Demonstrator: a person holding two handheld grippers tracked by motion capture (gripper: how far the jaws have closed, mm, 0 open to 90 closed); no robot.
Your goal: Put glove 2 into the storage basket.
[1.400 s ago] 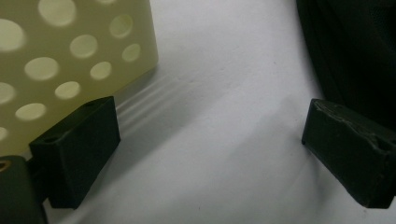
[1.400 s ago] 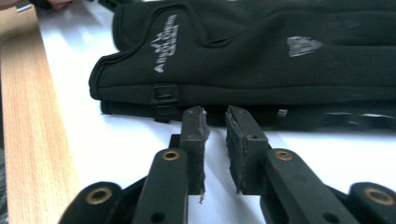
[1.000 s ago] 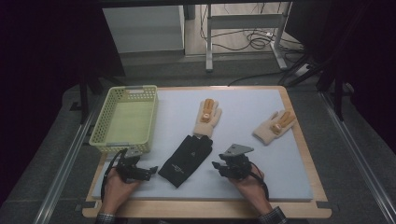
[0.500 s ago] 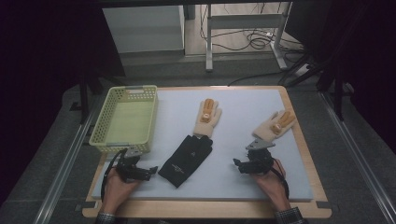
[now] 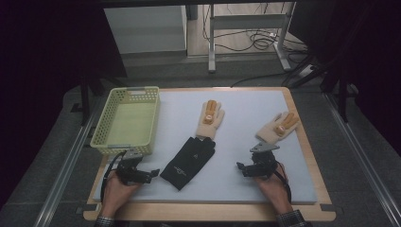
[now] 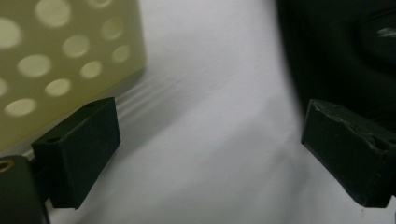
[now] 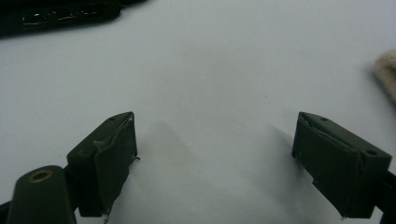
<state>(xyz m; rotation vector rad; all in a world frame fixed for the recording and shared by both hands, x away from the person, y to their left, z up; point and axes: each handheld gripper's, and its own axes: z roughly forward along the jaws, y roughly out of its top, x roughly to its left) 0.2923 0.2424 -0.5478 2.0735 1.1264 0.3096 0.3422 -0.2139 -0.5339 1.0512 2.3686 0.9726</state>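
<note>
A black glove [image 5: 188,161] lies flat on the white mat [image 5: 246,101], its cuff touching a beige glove with orange fingertips [image 5: 211,118]. A second beige glove [image 5: 278,127] lies at the right. My left gripper [image 5: 150,176] rests left of the black glove, open; in the left gripper view [image 6: 210,154] only bare mat lies between the jaws, the black glove [image 6: 345,51] beyond. My right gripper [image 5: 240,168] sits just below the second beige glove. Its jaws have just been opening, and the right gripper view [image 7: 215,158] shows them wide apart over bare mat.
A pale green perforated basket [image 5: 125,120] stands at the mat's left, and its wall [image 6: 56,60] is close to my left gripper. The wooden table edge [image 5: 208,213] runs along the front. Cables and metal legs lie on the floor beyond the table.
My right gripper has moved to the right, away from the black glove, and now sits below the right beige glove. The left hand has stayed put.
</note>
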